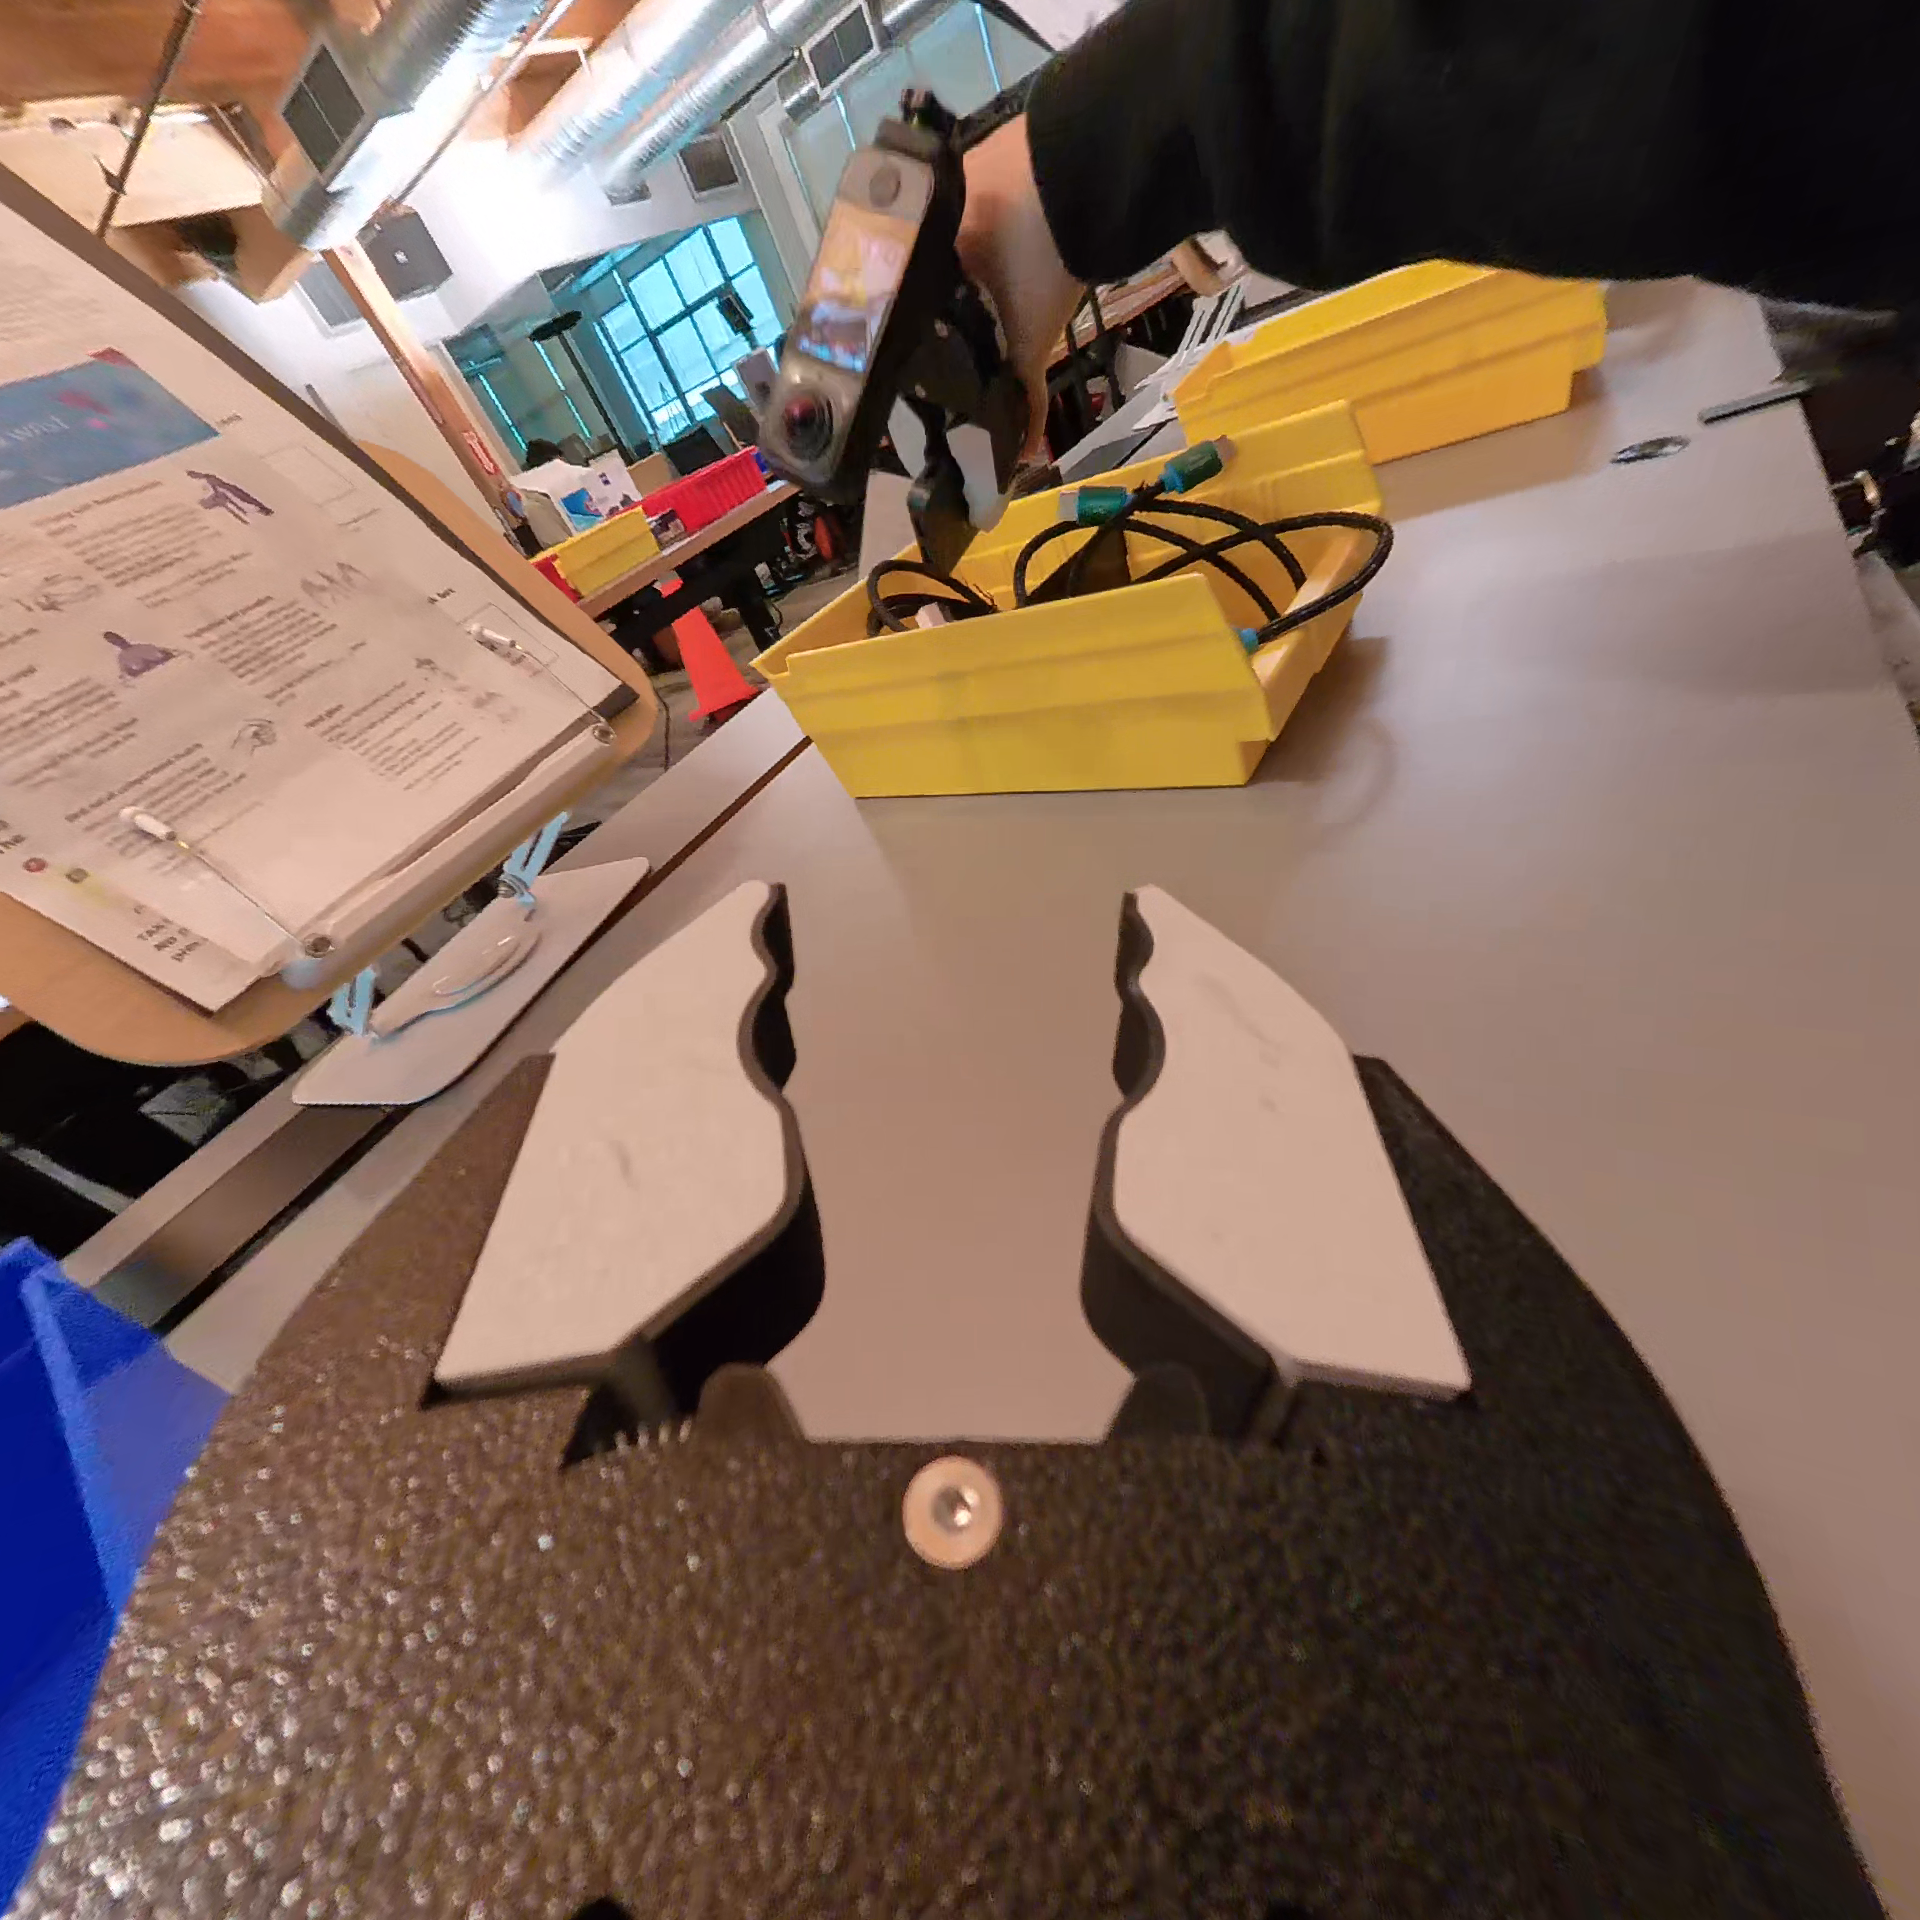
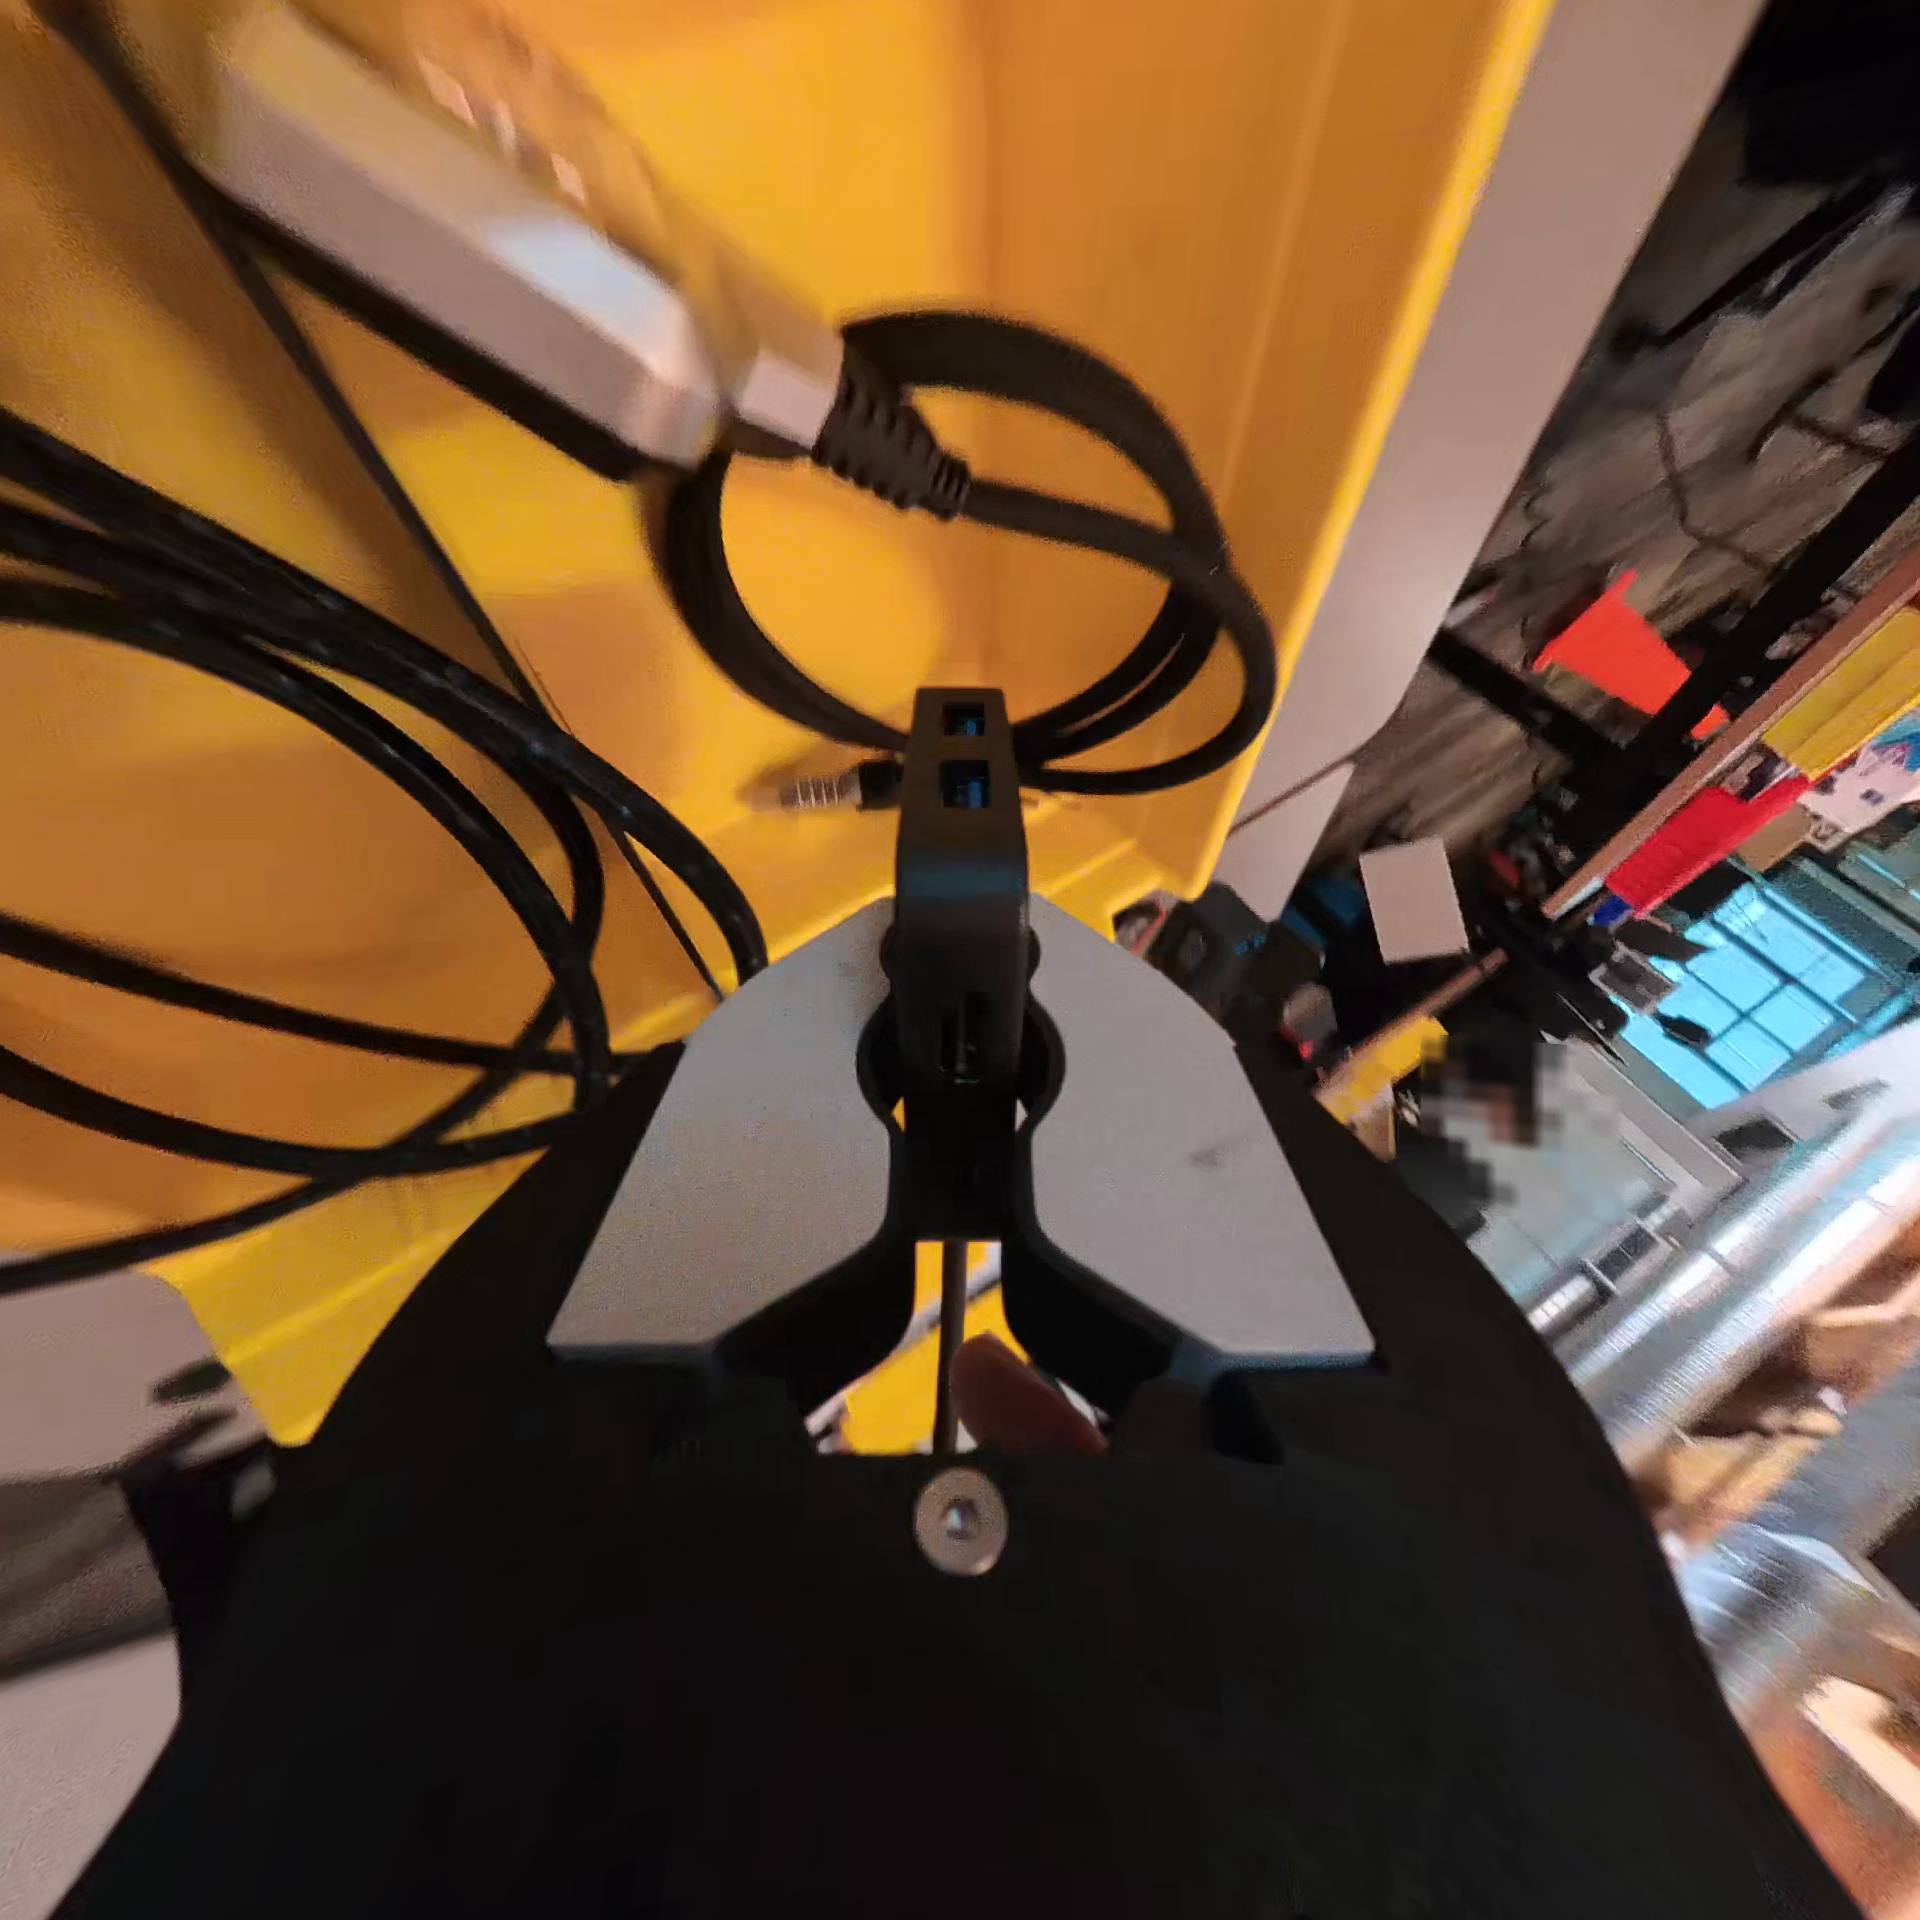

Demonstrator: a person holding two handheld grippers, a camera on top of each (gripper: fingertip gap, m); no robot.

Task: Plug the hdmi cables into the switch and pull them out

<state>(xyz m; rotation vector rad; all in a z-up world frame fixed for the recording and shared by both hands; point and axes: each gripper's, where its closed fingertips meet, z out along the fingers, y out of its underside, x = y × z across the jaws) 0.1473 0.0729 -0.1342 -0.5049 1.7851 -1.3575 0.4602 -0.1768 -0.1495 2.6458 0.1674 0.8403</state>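
Observation:
In the left wrist view my left gripper is open and empty, low over the grey table. Ahead stands a yellow bin holding black braided HDMI cables with teal plugs. My right gripper, held by a hand in a black sleeve, reaches down into that bin. In the right wrist view my right gripper is shut on a small black box with two blue ports, held above the bin floor. A blurred silver box with a black plug in its end lies beyond, among cable loops.
A tilted board with a printed sheet stands at the table's left edge. A blue bin is at the lower left. A second yellow bin sits farther back on the right. An orange cone stands on the floor beyond.

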